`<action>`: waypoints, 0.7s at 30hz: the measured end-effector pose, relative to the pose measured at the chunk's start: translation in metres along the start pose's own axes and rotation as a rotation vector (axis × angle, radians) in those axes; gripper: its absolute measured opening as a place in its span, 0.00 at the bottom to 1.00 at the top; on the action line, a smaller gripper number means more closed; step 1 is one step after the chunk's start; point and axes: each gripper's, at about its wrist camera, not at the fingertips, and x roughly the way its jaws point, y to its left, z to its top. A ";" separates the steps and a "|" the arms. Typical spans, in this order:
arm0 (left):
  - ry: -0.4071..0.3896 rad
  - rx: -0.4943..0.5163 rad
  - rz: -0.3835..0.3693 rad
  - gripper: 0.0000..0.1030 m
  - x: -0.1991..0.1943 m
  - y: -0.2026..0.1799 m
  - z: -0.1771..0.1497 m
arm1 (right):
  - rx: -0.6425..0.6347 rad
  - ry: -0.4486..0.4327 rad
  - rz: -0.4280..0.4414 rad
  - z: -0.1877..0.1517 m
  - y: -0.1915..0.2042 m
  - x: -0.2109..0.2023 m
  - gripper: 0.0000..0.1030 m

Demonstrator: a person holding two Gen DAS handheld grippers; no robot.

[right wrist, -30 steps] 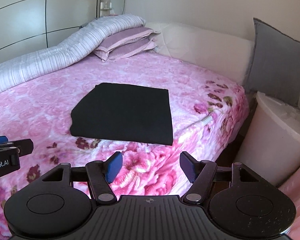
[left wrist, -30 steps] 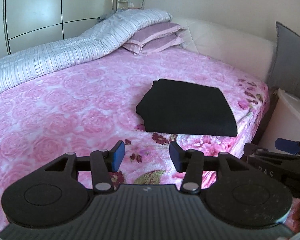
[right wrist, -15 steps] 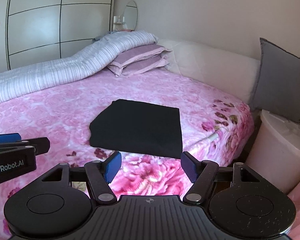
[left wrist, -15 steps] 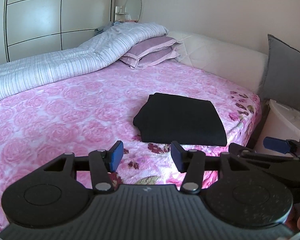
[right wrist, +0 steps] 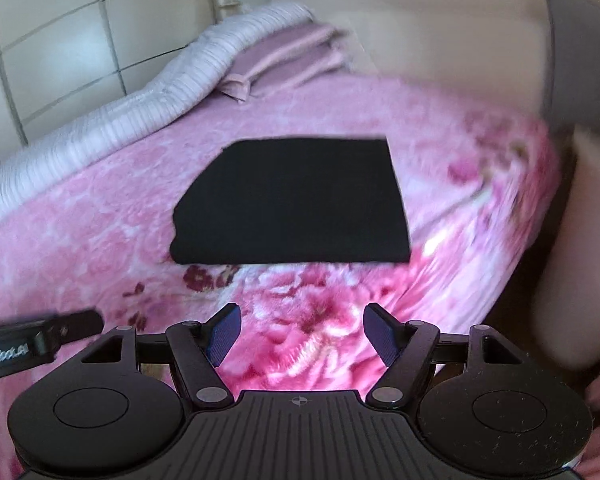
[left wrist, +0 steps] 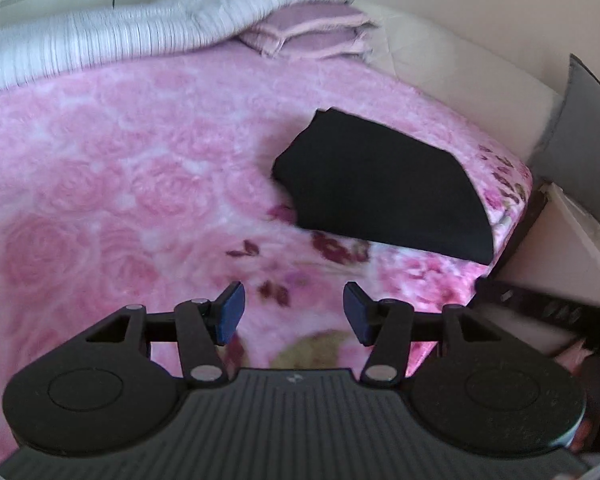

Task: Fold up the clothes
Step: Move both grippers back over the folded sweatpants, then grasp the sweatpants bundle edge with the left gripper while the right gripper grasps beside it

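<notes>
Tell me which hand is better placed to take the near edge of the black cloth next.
Right, probably. Its tool looks straight at the cloth, the near edge centred ahead of its open, empty jaws. The left tool, jaws opening and empty, has the cloth off to its right, so it would need to swing across.

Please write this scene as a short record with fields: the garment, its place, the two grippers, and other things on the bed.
garment: black cloth, folded flat
place: pink floral blanket, near the bed's corner
left gripper: jaws opening, nothing between
right gripper: open, empty
contact: neither touches the cloth
also on bed: striped duvet, purple pillows
</notes>
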 end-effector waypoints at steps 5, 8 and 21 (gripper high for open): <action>0.011 0.057 -0.132 0.52 0.055 0.036 0.044 | 0.149 -0.117 0.052 0.037 -0.035 0.040 0.69; 0.044 0.055 -0.191 0.52 0.090 0.052 0.066 | 0.166 -0.181 0.022 0.071 -0.047 0.065 0.69; 0.235 -0.261 -0.397 0.55 0.156 0.076 0.131 | 0.258 0.123 0.016 0.132 -0.095 0.129 0.69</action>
